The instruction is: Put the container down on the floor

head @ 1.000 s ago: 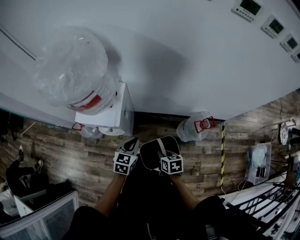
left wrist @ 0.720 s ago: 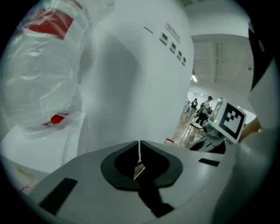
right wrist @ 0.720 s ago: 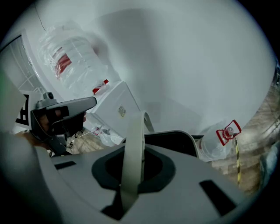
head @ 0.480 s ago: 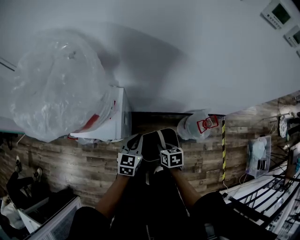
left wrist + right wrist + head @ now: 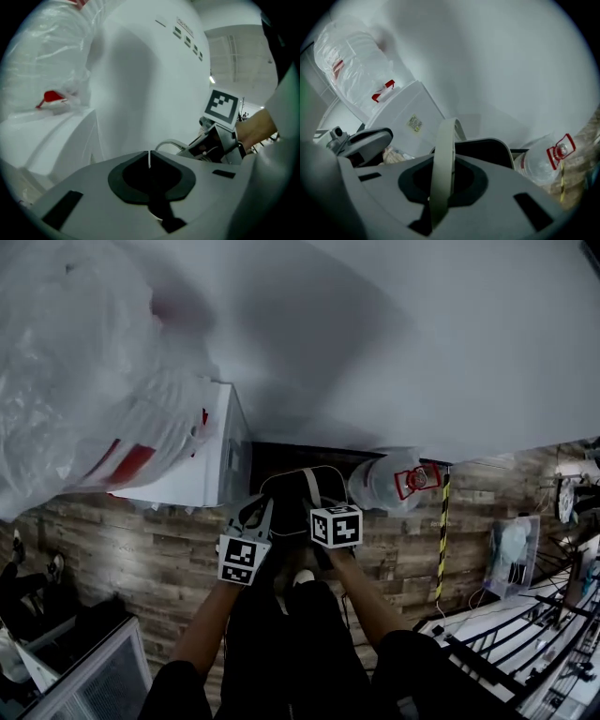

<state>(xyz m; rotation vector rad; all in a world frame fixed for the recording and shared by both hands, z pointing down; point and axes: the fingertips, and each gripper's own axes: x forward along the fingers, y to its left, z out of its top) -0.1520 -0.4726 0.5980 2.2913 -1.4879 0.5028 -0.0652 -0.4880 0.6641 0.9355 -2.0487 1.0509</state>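
Container (image 5: 286, 504), dark with a pale loop handle (image 5: 445, 140), is right in front of both your tools. It is over the wood-plank floor (image 5: 141, 559) at the foot of the white wall (image 5: 422, 352). Whether its base touches the floor cannot be told from these views.

Your right tool (image 5: 443, 165) is clamped on that handle. The pale strap runs upright between its jaws, and the container's dark open body lies just beyond the tips.

Your left tool (image 5: 149, 161) has its jaws pressed together, with only a thin pale sliver showing at the tips. Whether it pinches anything there is not clear. Seen from the left tool, the right tool's marker cube (image 5: 221, 107) stands just ahead and to the right, and the handle's loop curves up between the two.

Ahead and to the left of the left tool stands a white water dispenser (image 5: 211, 460), topped by a large bottle wrapped in clear plastic (image 5: 84, 381). Ahead and to the right of the right tool, a second clear bottle (image 5: 380, 486) with a red cap ring lies on the floor near the wall. Further right, a yellow-and-black strip (image 5: 443, 540) runs across the planks.
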